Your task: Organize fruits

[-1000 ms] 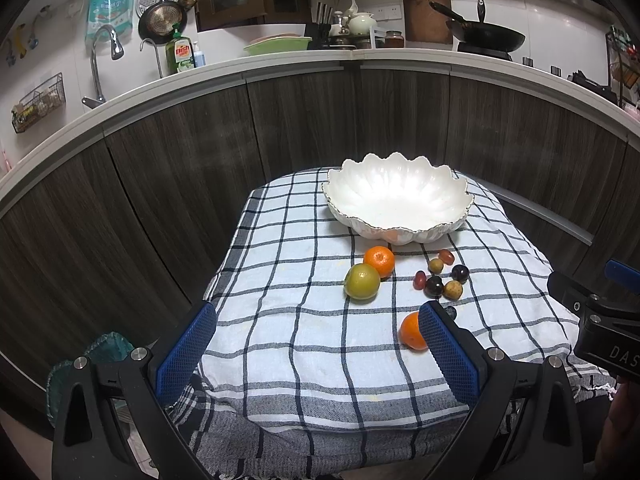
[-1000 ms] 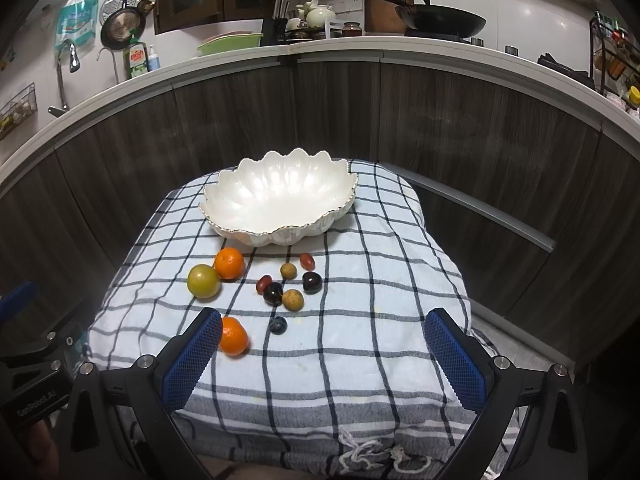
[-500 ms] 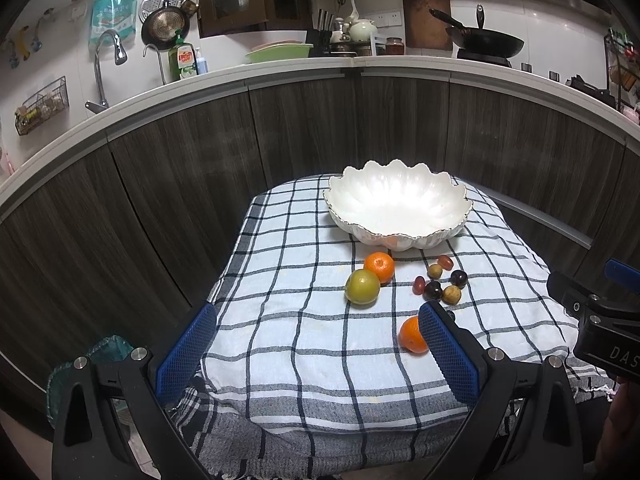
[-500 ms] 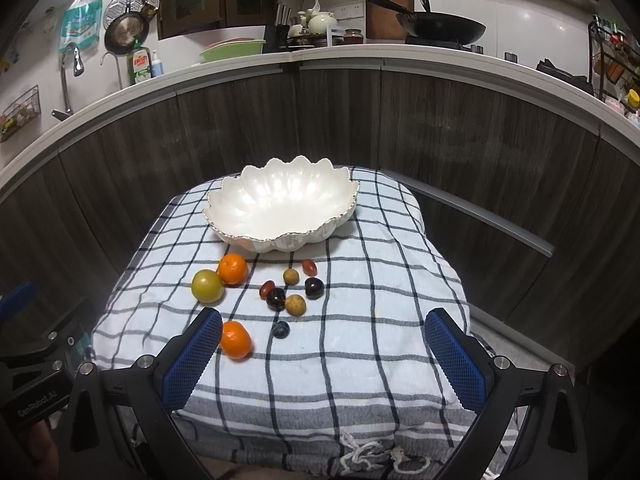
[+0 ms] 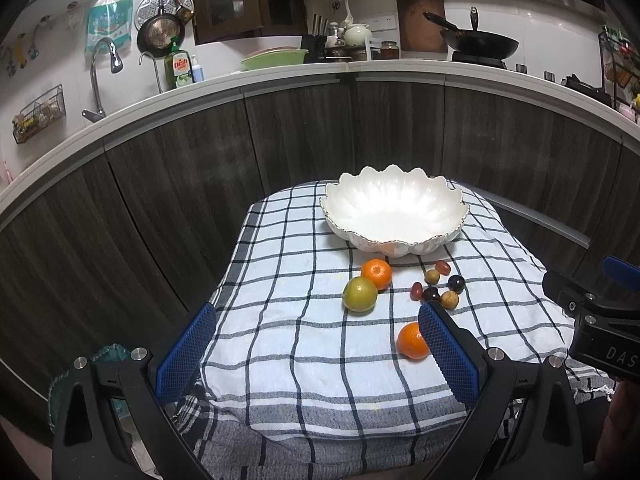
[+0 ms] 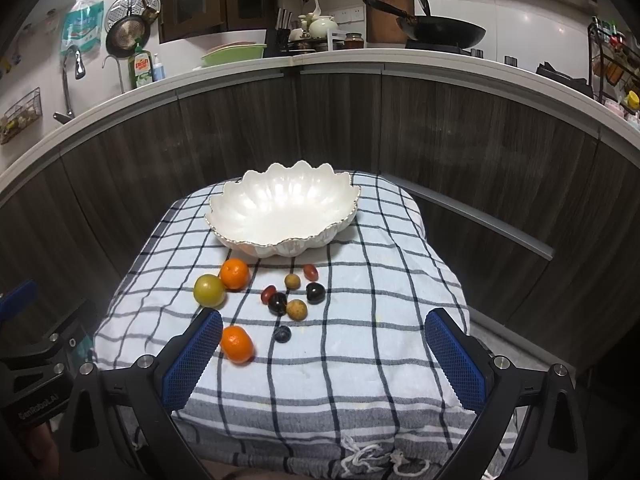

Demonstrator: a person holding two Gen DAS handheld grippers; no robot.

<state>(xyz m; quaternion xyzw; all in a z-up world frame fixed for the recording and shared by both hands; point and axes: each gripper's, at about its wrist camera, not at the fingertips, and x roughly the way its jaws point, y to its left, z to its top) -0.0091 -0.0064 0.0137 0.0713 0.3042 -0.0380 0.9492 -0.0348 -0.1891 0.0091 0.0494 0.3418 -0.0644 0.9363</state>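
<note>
A white scalloped bowl [image 5: 394, 216] [image 6: 284, 216] stands empty at the far end of a checked cloth. In front of it lie an orange [image 5: 376, 273] [image 6: 235, 273], a green fruit [image 5: 359, 294] [image 6: 209, 289], a second orange [image 5: 412, 341] [image 6: 237, 344] nearer me, and several small dark, red and tan fruits [image 5: 437, 288] [image 6: 294, 296]. My left gripper [image 5: 316, 350] is open and empty over the near cloth edge. My right gripper [image 6: 324, 356] is open and empty, its left finger beside the near orange.
The cloth [image 6: 360, 340] covers a small table in front of dark curved cabinet fronts [image 5: 300, 132]. A worktop behind carries a tap, bottles and a wok [image 6: 440, 32]. A green net bag [image 5: 80, 368] lies low at the left.
Both grippers have drawn back a little and tilted up; the bowl and fruits sit lower and slightly smaller in view. Nothing on the cloth has moved.
</note>
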